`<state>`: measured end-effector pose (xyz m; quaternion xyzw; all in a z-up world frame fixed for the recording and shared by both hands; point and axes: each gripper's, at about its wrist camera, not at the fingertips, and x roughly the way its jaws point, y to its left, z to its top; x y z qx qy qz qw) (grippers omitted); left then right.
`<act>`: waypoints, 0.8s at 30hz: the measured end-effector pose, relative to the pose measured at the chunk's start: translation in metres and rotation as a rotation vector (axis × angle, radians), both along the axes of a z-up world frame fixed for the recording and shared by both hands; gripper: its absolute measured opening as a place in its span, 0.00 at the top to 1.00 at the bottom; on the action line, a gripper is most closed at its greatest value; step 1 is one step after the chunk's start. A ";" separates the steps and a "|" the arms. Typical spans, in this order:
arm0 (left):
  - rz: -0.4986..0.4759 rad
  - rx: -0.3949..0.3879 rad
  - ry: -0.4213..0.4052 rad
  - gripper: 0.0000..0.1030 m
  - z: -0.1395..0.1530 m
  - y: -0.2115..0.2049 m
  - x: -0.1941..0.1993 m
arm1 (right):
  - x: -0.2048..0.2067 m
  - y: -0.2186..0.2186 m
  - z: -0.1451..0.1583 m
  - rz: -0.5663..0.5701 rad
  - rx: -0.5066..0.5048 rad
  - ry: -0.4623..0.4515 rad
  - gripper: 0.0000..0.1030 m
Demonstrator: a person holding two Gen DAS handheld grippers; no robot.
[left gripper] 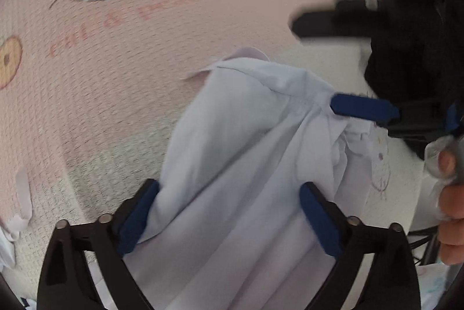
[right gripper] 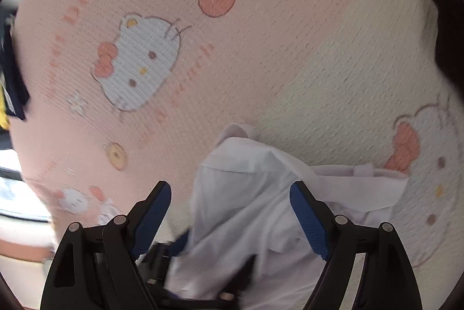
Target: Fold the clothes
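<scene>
A pale white garment [left gripper: 243, 153] lies bunched on a pink cartoon-cat blanket [left gripper: 116, 54]. In the left wrist view my left gripper [left gripper: 229, 217] stands open, its blue pads [left gripper: 139, 220] on either side of the cloth, which fills the gap. My right gripper's blue finger [left gripper: 362, 106] touches the garment's upper right edge there. In the right wrist view my right gripper [right gripper: 229, 220] is open, with the garment [right gripper: 246, 194] draped between and past its fingers [right gripper: 310, 220]. The left gripper's dark body [right gripper: 179, 252] shows partly under the cloth.
The blanket [right gripper: 261, 48] spreads across both views. A dark object [left gripper: 411, 19] sits at the upper right of the left wrist view. A bare hand [left gripper: 452, 211] holds the right gripper's handle. Dark and yellow clothing [right gripper: 11, 95] lies at the left edge.
</scene>
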<state>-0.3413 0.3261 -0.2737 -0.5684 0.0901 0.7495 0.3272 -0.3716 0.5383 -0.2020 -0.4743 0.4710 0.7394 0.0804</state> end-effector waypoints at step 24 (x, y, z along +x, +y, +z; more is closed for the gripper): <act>0.147 0.130 -0.112 0.64 0.019 -0.046 -0.051 | -0.011 -0.012 -0.022 -0.078 -0.293 0.149 0.35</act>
